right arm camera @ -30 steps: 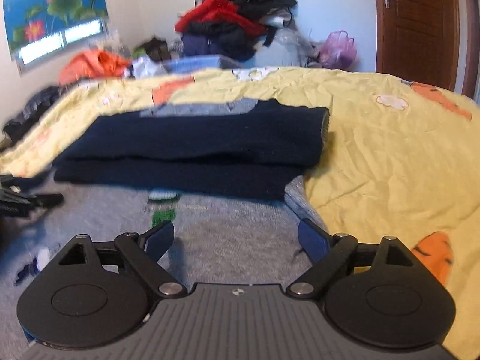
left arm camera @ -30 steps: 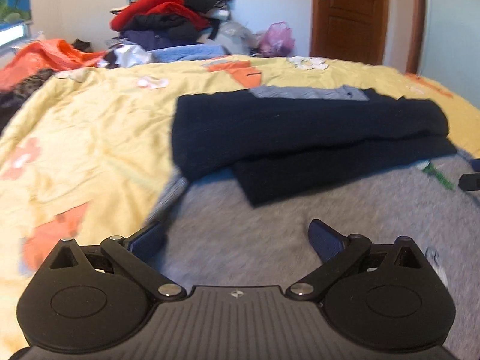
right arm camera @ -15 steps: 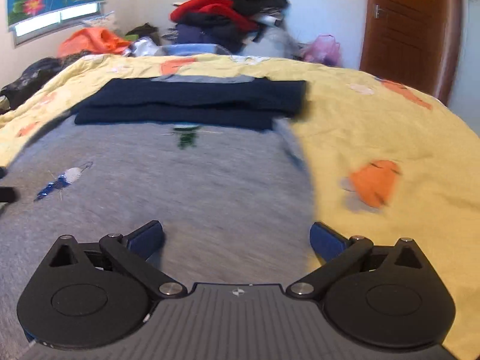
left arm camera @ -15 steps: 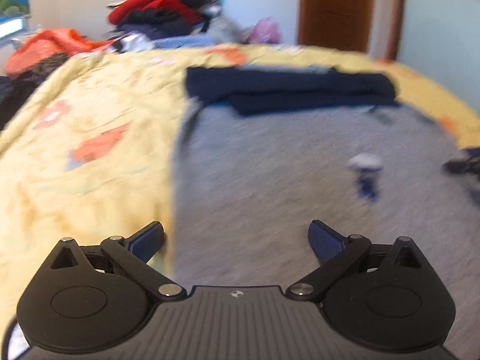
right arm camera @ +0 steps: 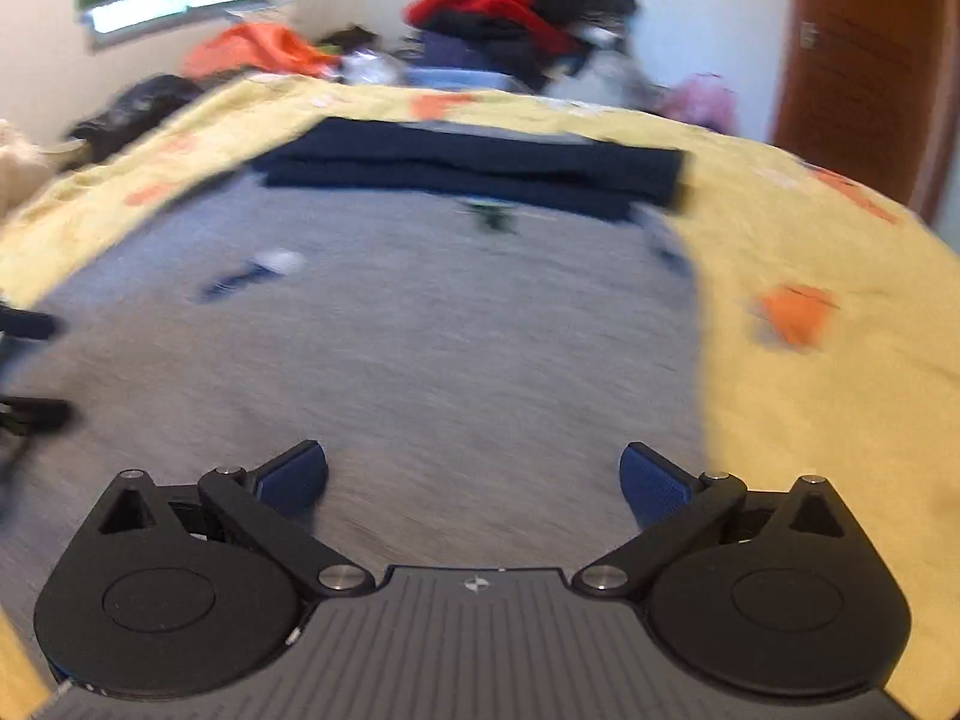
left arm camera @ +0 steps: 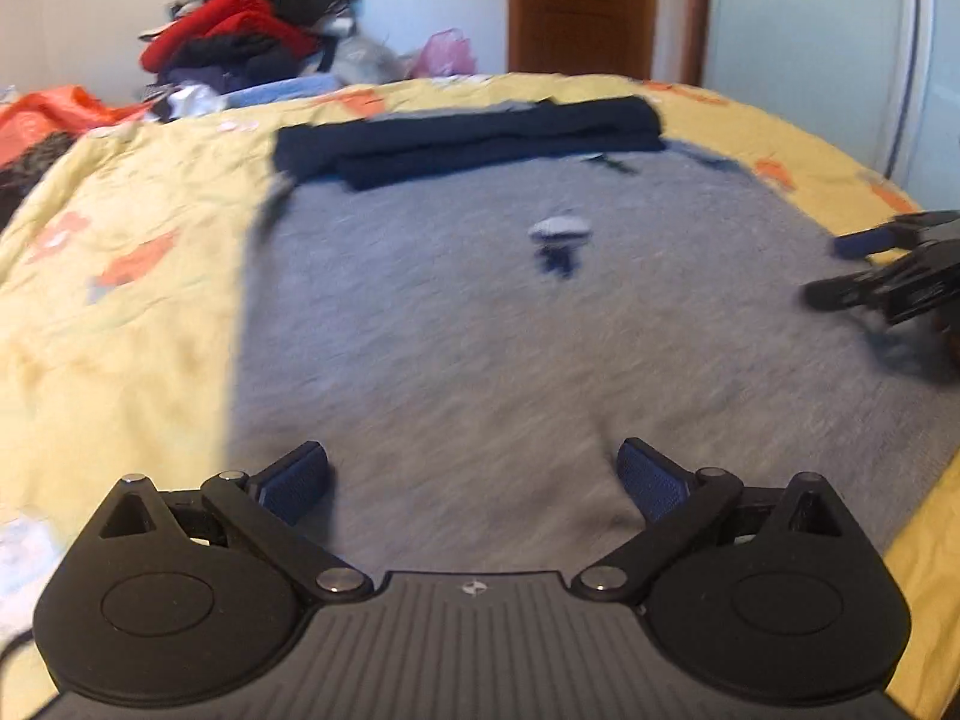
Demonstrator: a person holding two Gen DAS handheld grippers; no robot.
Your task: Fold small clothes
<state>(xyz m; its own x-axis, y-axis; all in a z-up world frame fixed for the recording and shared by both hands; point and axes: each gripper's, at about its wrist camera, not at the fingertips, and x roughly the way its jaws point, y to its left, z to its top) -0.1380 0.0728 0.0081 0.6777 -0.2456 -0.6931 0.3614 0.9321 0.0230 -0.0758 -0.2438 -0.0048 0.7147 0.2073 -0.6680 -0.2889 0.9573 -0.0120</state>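
Both grippers have drawn back toward the grey garment's (left arm camera: 480,330) near hem; left gripper (left arm camera: 474,483) and right gripper (right arm camera: 474,480) gape empty. Navy sleeves (right arm camera: 468,171) lie folded across; body fold remains.

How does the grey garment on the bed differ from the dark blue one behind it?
The grey garment lies spread flat and wide across the yellow bedspread; the dark blue garment is folded into a narrow, layered strip. The grey one carries small printed motifs; the dark blue one looks plain. The blue one overlaps the grey one's far edge. Both rest on the bedspread, ungripped.
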